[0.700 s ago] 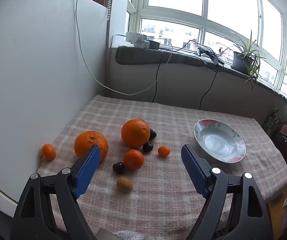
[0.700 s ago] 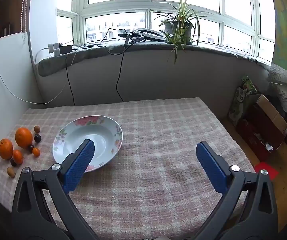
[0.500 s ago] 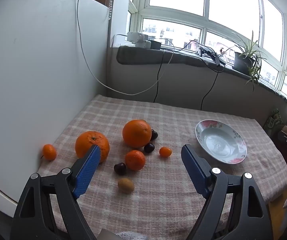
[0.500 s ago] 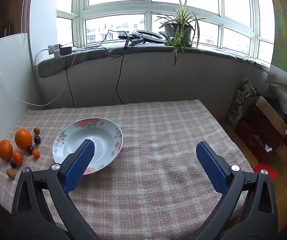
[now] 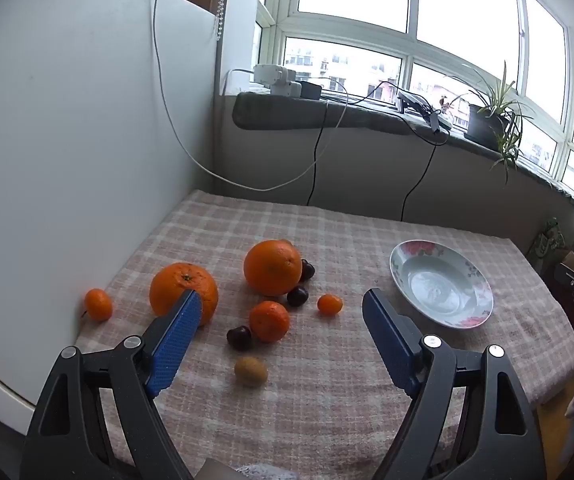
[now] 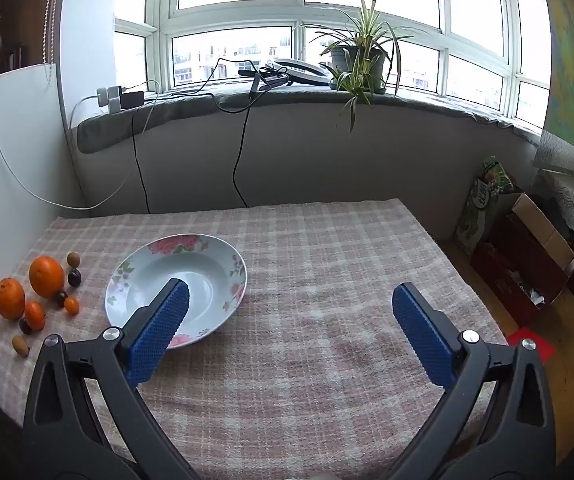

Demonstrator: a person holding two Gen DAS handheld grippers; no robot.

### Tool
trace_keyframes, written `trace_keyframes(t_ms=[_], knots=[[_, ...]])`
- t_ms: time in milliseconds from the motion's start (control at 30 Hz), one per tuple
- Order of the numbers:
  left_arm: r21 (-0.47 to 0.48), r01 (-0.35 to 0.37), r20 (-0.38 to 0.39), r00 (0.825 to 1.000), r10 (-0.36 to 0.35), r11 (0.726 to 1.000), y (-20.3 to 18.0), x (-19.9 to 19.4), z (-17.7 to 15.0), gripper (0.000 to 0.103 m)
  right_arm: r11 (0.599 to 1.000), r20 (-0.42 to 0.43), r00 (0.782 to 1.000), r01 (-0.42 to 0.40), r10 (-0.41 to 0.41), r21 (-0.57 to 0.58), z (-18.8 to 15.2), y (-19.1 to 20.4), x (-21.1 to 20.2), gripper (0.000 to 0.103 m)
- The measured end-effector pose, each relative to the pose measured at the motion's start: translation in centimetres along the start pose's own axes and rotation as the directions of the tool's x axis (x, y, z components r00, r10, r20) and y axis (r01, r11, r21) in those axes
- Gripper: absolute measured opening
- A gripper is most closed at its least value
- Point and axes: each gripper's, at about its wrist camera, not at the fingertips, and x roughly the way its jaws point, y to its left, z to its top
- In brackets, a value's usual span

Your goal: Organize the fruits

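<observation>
2 grippers, left (image 5: 281, 330) and right (image 6: 287, 330), hang wide and hold nothing. Since 0.7 s ago little has shifted: the fruits (image 5: 273, 268) still lie scattered on the tablecloth (image 5: 327, 400) and the plate (image 6: 143, 276) sits bare, so sorting looks unstarted.

1. The table is covered by a woven checked cloth (image 5: 327, 400), matt and slightly fuzzy.
2. A glossy glazed plate (image 6: 223, 252) (floral print on the rim) is seen, seemingly ceramic.
3. The oranges (image 5: 273, 268) show dimpled, faintly shiny peel; the dark cherries (image 5: 297, 295) look smooth and glossy.
4. The gripper pads (image 6: 159, 332) are textured blue, set on matt black plastic with metal rivets.
</observation>
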Motion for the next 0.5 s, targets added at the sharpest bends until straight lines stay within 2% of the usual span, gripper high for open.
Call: trace_keyframes(t_ms=[500], knots=[[-0.004,0.0,0.001,1.0,0.0,1.0,0.1,-0.1,0.2,0.083,1.0,0.01,1.0,0.001,-0.001,-0.007,0.07,0.19,-0.2,0.103]])
